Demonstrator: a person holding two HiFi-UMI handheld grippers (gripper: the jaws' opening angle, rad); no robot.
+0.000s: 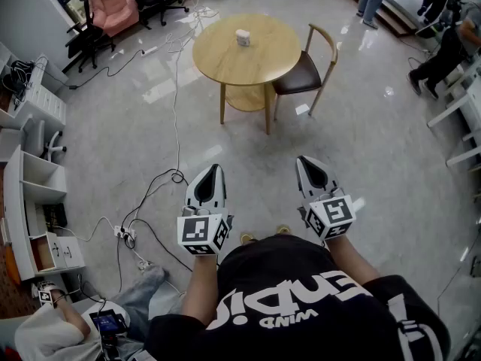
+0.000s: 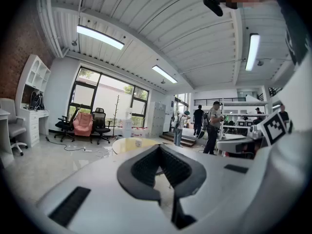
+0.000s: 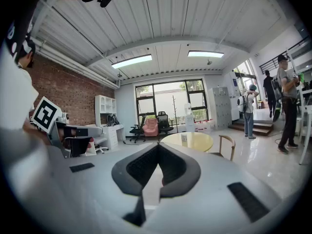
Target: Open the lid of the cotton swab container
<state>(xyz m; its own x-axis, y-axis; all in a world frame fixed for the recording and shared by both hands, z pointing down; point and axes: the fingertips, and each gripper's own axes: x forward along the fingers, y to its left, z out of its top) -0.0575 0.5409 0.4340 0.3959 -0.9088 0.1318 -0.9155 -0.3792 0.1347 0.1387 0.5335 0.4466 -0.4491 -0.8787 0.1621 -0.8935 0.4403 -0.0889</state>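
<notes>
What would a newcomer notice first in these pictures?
The left hand-held gripper and the right hand-held gripper sit side by side low in the head view, both shut and empty, pointing toward a round wooden table farther off. A small white container stands alone near the table's middle, far from both, and a wooden chair is tucked at its right.

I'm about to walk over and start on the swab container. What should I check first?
1. Target located: ok, the cotton swab container stands on the round table.
2. Within reach: not ok, both grippers are well short of the table.
3. Left hand-held gripper empty: ok, jaws together on nothing.
4. Right hand-held gripper empty: ok, likewise shut.
5. Lid state: cannot tell, too small.
6. Walkway: not ok, a cable trails along the floor towards the table.
</notes>
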